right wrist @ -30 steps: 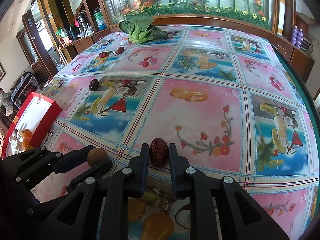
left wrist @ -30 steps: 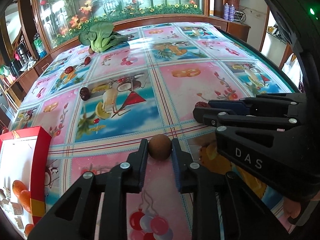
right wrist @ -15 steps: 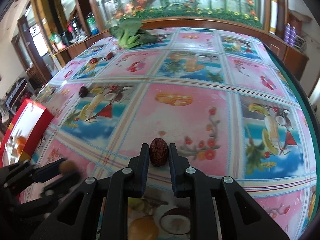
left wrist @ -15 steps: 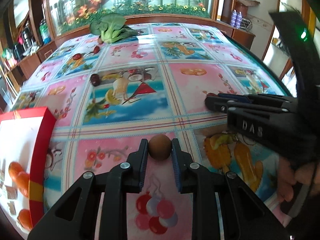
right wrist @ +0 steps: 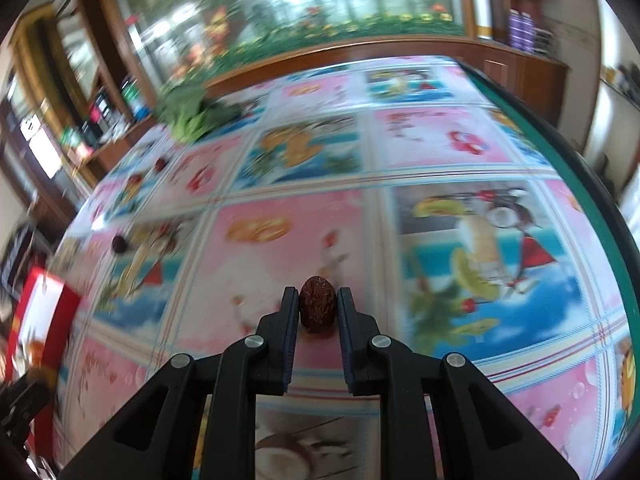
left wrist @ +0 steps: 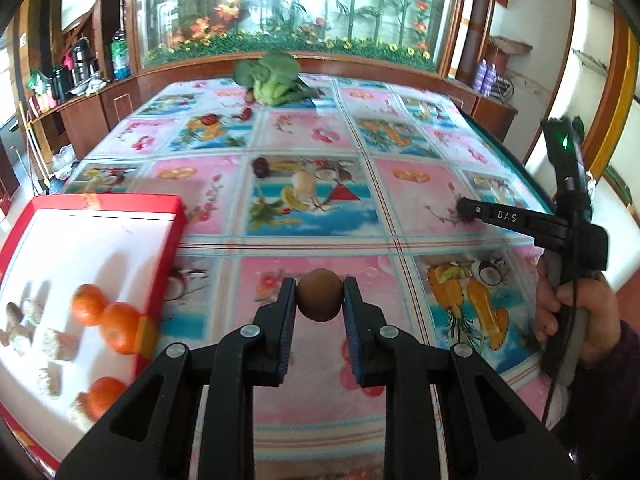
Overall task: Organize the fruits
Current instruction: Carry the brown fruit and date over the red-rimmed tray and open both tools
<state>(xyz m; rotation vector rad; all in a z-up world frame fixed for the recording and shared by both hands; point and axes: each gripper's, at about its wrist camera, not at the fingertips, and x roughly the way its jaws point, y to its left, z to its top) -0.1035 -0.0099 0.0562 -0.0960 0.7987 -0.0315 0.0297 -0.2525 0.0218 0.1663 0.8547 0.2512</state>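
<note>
Tongs: two; left tongs (left wrist: 320,300) pinched one round brown fruit (left wrist: 320,301), right tongs (right wrist: 318,310) pinched one wrinkled red date (right wrist: 317,310), both above the surface (left wrist: 420,196).
Red box (left wrist: 176,216): one, with three oranges (left wrist: 120,326) counted.
Loose dates (left wrist: 260,167): one mid-surface, more far off, blurred.
Greens (left wrist: 272,80): one bunch.
Change: box loomed nearer the left tongs than a second earlier; right tongs sat farther right.

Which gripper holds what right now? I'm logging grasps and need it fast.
Left gripper: shut on the round brown fruit.
Right gripper: shut on the wrinkled red date.
</note>
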